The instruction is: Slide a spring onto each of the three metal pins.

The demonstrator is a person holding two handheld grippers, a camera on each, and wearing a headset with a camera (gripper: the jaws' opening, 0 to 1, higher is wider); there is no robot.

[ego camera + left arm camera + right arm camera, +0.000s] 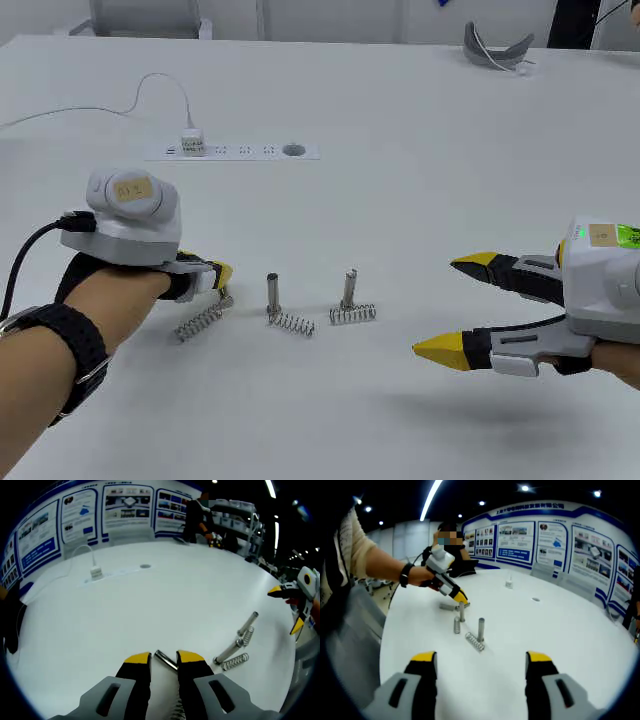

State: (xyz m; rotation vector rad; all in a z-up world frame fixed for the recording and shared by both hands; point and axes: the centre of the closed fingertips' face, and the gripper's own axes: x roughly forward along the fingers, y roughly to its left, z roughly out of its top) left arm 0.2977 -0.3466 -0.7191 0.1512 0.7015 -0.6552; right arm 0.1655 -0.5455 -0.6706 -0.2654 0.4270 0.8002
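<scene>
While two springs (292, 323) lay at 6 o'clock of upright pins (272, 292), left tongs (163, 656) stood close-set about fallen pin (166, 660), grip unclear; right tongs (452, 305) gaped at 3 o'clock. Next, likely: stand that pin up.

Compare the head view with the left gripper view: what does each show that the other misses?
Head view adds the person's left forearm with its black wrist strap. Left gripper view adds a pin lying between the left tool's yellow tips, and wall posters. Both share two standing pins, springs lying beside them, the open right tool and the power strip.
</scene>
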